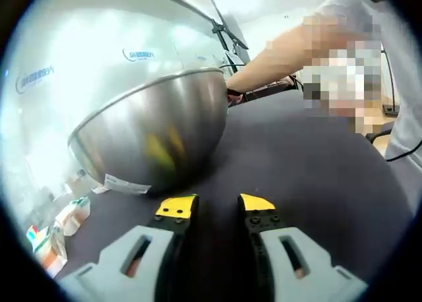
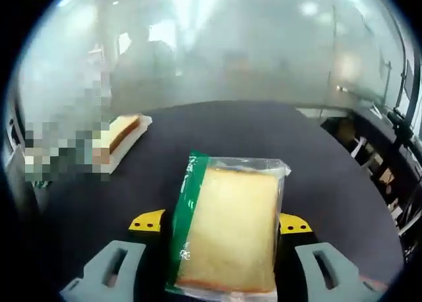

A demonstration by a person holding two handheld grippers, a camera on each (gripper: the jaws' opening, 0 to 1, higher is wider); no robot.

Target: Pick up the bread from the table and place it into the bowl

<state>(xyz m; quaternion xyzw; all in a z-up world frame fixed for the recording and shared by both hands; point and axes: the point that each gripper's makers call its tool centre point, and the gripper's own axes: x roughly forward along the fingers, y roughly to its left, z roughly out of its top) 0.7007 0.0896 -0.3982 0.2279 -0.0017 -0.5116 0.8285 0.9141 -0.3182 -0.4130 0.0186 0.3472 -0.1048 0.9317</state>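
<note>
A: What did the right gripper view show?

B: A slice of bread (image 2: 231, 229) sealed in clear plastic wrap, pale yellow on its face with a thin brown crust along the lower edge. A green printed strip ran down the left side of the wrapper, and the plastic was crimped at the top. The right gripper (image 2: 221, 224) had its two yellow-tipped jaws pressed against the packet's left and right sides, gripping it. The packet appeared raised above the dark table (image 2: 264, 134), though the gap beneath it was hard to judge.

A: Was anything else on that table?

B: Yes, a second wrapped slice (image 2: 122, 138) lay flat farther back on the left, showing a brown crust edge and a white wrapper border. It was well apart from the held packet.

A: And the left gripper view?

B: A large, shiny steel bowl (image 1: 155, 134) sat on the dark table (image 1: 310, 163), seen from its rounded outside, with a white label near its base. The left gripper (image 1: 215, 208) hovered just in front of the bowl, jaws moderately apart with nothing between them. A person's arm (image 1: 270, 64) reached in behind the bowl's rim. Small boxes (image 1: 56, 233) sat at the table's left edge.
</note>
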